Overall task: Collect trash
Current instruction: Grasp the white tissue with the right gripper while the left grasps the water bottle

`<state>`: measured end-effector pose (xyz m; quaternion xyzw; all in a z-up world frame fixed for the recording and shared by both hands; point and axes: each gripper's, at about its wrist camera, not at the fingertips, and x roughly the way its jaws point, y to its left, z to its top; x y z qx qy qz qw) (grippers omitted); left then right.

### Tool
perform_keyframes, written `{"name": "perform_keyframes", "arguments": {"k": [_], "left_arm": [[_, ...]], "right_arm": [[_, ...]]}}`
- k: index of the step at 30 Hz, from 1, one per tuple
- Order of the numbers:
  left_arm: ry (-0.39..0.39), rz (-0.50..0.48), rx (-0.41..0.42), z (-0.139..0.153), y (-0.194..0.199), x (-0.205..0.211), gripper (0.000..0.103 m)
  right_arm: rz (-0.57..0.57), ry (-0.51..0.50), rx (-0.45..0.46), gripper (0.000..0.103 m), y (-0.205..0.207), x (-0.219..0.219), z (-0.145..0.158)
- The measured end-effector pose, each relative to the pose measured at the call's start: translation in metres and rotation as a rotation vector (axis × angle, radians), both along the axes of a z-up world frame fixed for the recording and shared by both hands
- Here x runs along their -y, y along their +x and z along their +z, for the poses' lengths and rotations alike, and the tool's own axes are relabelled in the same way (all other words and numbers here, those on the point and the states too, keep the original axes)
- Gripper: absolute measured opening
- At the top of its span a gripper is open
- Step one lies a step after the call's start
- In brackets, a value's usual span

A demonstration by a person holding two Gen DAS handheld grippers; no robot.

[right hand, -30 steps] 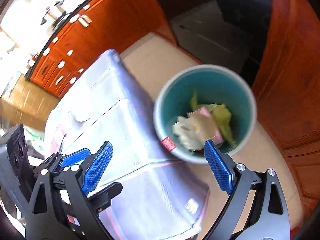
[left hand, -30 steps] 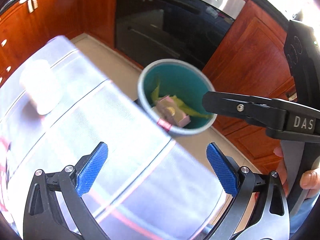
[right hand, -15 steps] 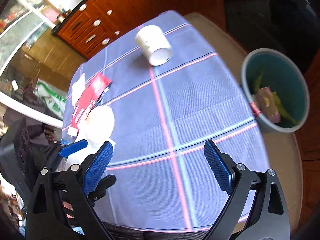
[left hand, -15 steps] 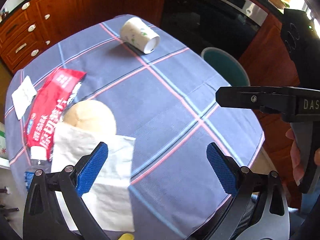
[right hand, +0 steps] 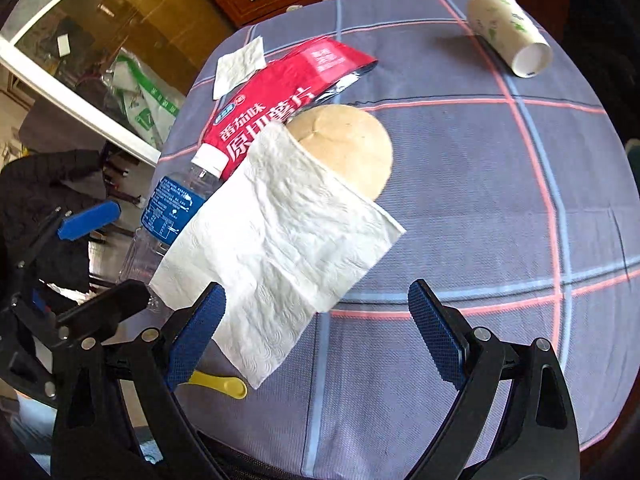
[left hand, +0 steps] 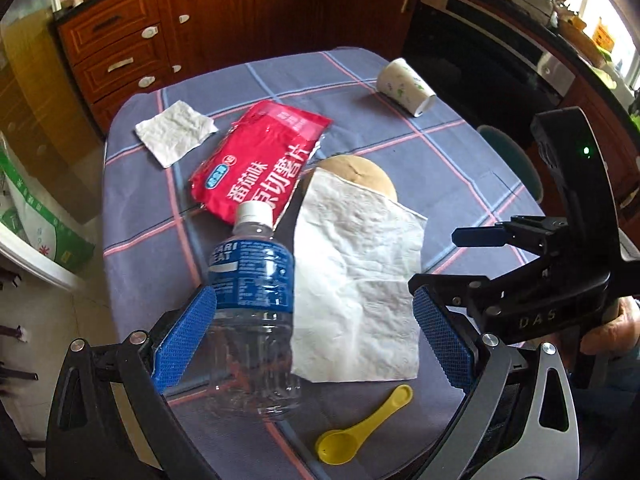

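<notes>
My left gripper (left hand: 314,334) is open over the near table edge. A clear plastic bottle (left hand: 250,280) with a blue label lies between its jaws, beside the left pad, not clamped. A large white napkin (left hand: 356,280) lies partly over a tan bun (left hand: 352,172). A red snack bag (left hand: 260,160), a small napkin (left hand: 174,132), a tipped paper cup (left hand: 404,86) and a yellow spoon (left hand: 364,432) lie on the cloth. My right gripper (right hand: 316,328) is open and empty above the napkin's (right hand: 280,248) near corner. The teal bin's rim (left hand: 512,160) shows past the table's right edge.
The table wears a blue plaid cloth (right hand: 480,200). Wooden drawers (left hand: 120,52) stand behind it and a black oven (left hand: 480,60) at the back right. A green and white bag (left hand: 36,216) sits on the floor at the left.
Both grippers have swung from over the teal bin back across the table to its near side. The bottle, napkin and spoon are now close under them. Both stay open.
</notes>
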<state>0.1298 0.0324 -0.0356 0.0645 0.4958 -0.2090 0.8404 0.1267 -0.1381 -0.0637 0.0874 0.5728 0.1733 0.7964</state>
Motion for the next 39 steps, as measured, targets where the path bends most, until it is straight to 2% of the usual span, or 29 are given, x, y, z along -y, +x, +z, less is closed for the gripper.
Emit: {"name": "perform_keyframes", "arguments": {"k": [4, 9, 12, 14, 15, 16, 18, 19, 20, 24, 29, 33, 39], "left_arm": [[-0.015, 0.031, -0.016, -0.008, 0.002, -0.016, 0.099], [-0.014, 0.041, -0.028, -0.015, 0.005, -0.026, 0.099], [-0.022, 0.047, -0.032, -0.018, 0.008, -0.029, 0.099], [-0.024, 0.053, -0.033, -0.019, 0.011, -0.03, 0.099], [-0.023, 0.054, -0.032, -0.019, 0.012, -0.031, 0.099], [-0.02, 0.055, -0.032, -0.02, 0.013, -0.032, 0.099], [-0.015, 0.059, -0.038, -0.023, 0.014, -0.033, 0.099], [-0.013, 0.061, -0.043, -0.025, 0.014, -0.034, 0.099], [-0.01, 0.064, -0.052, -0.028, 0.015, -0.036, 0.099], [-0.002, 0.074, -0.078, -0.036, 0.014, -0.038, 0.099], [0.03, 0.059, -0.105, -0.046, 0.015, -0.035, 0.099], [0.049, 0.061, -0.121, -0.053, 0.019, -0.031, 0.099], [0.058, 0.091, -0.166, -0.065, 0.027, -0.035, 0.099]], "right_arm": [[0.049, -0.094, 0.059, 0.089, 0.0, -0.024, -0.01], [0.111, -0.158, 0.095, 0.089, -0.006, -0.043, -0.024], [0.164, -0.248, 0.155, 0.089, -0.014, -0.054, -0.028], [0.194, -0.296, 0.192, 0.085, -0.02, -0.059, -0.03], [0.195, -0.288, 0.196, 0.083, -0.022, -0.058, -0.029], [0.199, -0.289, 0.202, 0.077, -0.023, -0.058, -0.027], [0.206, -0.287, 0.218, 0.047, -0.025, -0.057, -0.022], [0.208, -0.293, 0.215, 0.019, -0.025, -0.057, -0.019], [0.208, -0.294, 0.202, 0.004, -0.024, -0.056, -0.019], [0.17, -0.248, 0.164, 0.003, -0.017, -0.043, -0.016], [-0.003, -0.179, 0.162, 0.003, -0.005, 0.007, 0.007], [-0.075, -0.12, 0.155, 0.003, -0.003, 0.035, 0.02], [-0.086, -0.105, 0.078, 0.003, -0.004, 0.042, 0.002]]}}
